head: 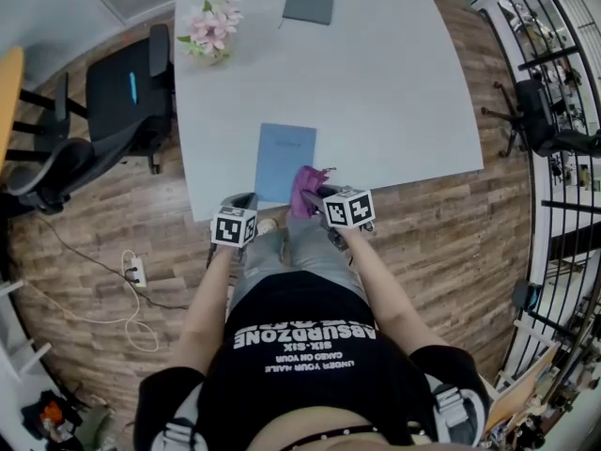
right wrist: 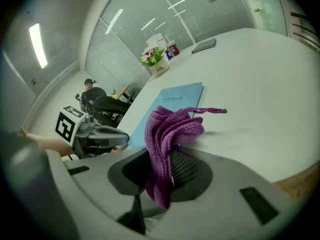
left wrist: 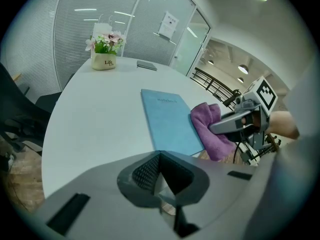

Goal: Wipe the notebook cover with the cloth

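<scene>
A light blue notebook (head: 285,161) lies flat near the front edge of the white table (head: 394,92). My right gripper (head: 317,195) is shut on a purple cloth (head: 307,186), which bunches up at the notebook's near right corner. In the right gripper view the cloth (right wrist: 170,129) rises out of the right gripper (right wrist: 162,166), with the notebook (right wrist: 176,103) just beyond it. My left gripper (head: 244,205) hovers at the table's edge, left of the notebook, shut and holding nothing. In the left gripper view the left gripper (left wrist: 160,159) faces the notebook (left wrist: 167,119) and the cloth (left wrist: 212,129).
A pot of pink flowers (head: 212,28) and a dark grey book (head: 310,0) stand at the table's far end. A black office chair (head: 122,92) is left of the table. A power strip (head: 136,271) lies on the wood floor. A black railing (head: 554,111) runs along the right.
</scene>
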`<control>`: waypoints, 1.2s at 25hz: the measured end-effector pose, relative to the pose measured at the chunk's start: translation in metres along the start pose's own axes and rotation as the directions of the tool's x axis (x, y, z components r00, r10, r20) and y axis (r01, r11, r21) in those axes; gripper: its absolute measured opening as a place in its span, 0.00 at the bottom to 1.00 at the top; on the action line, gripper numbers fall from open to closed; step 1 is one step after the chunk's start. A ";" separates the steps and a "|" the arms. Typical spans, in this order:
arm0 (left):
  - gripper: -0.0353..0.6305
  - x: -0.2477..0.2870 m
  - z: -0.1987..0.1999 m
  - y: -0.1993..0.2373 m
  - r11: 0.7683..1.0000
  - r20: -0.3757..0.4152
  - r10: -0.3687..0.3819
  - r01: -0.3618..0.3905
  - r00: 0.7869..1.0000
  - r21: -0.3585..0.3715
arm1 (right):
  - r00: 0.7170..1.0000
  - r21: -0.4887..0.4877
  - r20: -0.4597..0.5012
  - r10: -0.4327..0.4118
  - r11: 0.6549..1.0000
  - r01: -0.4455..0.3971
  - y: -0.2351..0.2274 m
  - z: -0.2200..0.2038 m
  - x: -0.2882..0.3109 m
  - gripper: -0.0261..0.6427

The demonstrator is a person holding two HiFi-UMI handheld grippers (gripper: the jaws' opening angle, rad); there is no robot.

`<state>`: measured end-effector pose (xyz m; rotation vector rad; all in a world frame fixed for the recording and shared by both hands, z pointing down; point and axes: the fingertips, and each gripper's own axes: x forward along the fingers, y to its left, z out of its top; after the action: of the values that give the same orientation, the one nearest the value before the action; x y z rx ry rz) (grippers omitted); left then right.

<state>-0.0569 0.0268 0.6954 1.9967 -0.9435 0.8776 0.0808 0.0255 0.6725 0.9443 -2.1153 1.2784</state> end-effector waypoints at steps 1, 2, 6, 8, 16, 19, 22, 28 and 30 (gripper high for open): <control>0.08 0.000 0.000 0.000 1.000 -0.002 0.000 0.000 1.000 0.001 | 1.000 0.005 0.003 -0.003 1.000 0.003 -0.002 -0.002 -0.002 0.19; 0.08 0.000 0.000 0.000 1.000 -0.005 0.001 -0.001 1.000 0.003 | 1.000 0.002 0.003 -0.010 1.000 0.010 -0.004 -0.003 -0.003 0.19; 0.08 0.000 0.002 0.001 1.000 -0.011 0.003 -0.003 1.000 0.011 | 0.999 -0.022 0.002 -0.038 0.999 0.038 -0.010 -0.002 -0.004 0.19; 0.08 0.000 0.002 0.000 1.000 -0.012 0.001 -0.001 1.000 0.012 | 0.999 -0.040 -0.002 -0.049 0.998 0.049 -0.010 -0.003 -0.004 0.19; 0.08 0.001 0.001 0.001 1.000 -0.002 -0.006 0.006 1.000 0.001 | 0.994 -0.124 0.025 -0.104 0.987 0.106 -0.008 -0.003 -0.003 0.19; 0.08 0.000 0.001 0.001 1.000 -0.002 -0.002 0.002 1.000 0.005 | 0.994 -0.124 0.037 -0.104 0.986 0.108 -0.008 -0.003 -0.003 0.19; 0.08 0.000 0.001 0.001 1.000 0.001 0.001 -0.001 1.000 0.000 | 0.994 -0.124 0.040 -0.101 0.987 0.105 -0.008 -0.002 -0.003 0.19; 0.08 0.001 0.001 0.000 1.000 0.002 -0.001 0.001 1.000 -0.013 | 0.994 -0.128 0.040 -0.097 0.986 0.102 -0.008 -0.003 -0.004 0.19; 0.08 0.001 0.001 0.001 1.000 0.002 0.000 0.000 1.000 -0.010 | 0.995 -0.126 0.041 -0.094 0.987 0.098 -0.008 -0.002 -0.003 0.19</control>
<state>-0.0569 0.0252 0.6957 1.9892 -0.9473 0.8691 0.0896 0.0258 0.6759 1.0063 -2.1227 1.0736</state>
